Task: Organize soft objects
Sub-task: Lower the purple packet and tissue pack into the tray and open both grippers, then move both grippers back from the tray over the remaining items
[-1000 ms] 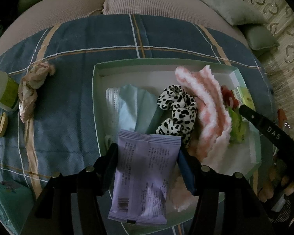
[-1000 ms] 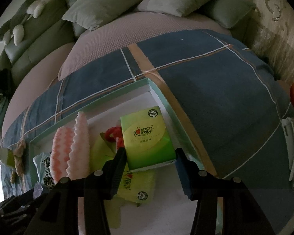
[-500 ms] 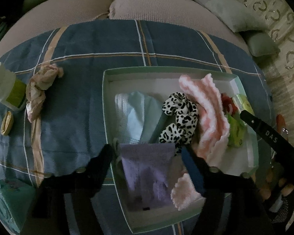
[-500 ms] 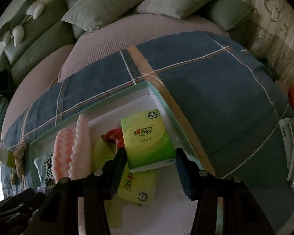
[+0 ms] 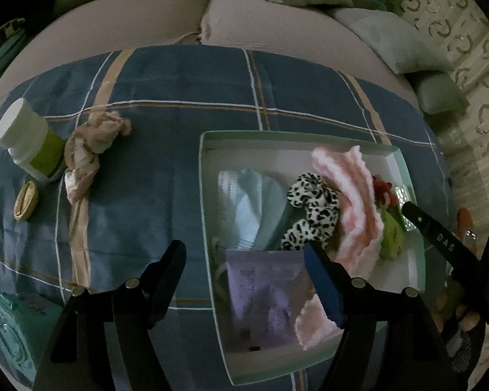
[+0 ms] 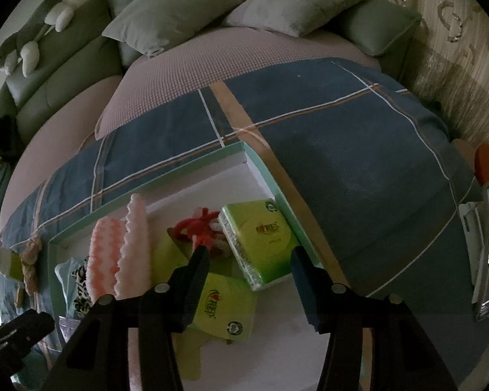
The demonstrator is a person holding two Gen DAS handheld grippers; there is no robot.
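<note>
Since the purple pack (image 5: 264,296) now lies flat in the near corner of the box (image 5: 201,195), clear of both pads, the left gripper (image 5: 244,280) reads as done with it — jaws have just been opening and stand apart, empty. Right gripper (image 6: 247,277) straddles the green tissue pack (image 6: 260,238) by the box's right wall; pads look just off its sides, so I'd call it unclamped. Only the left view shows the loose beige cloth (image 5: 88,150) and bottle (image 5: 29,140) outside; only the right shows both tissue packs clearly.
</note>
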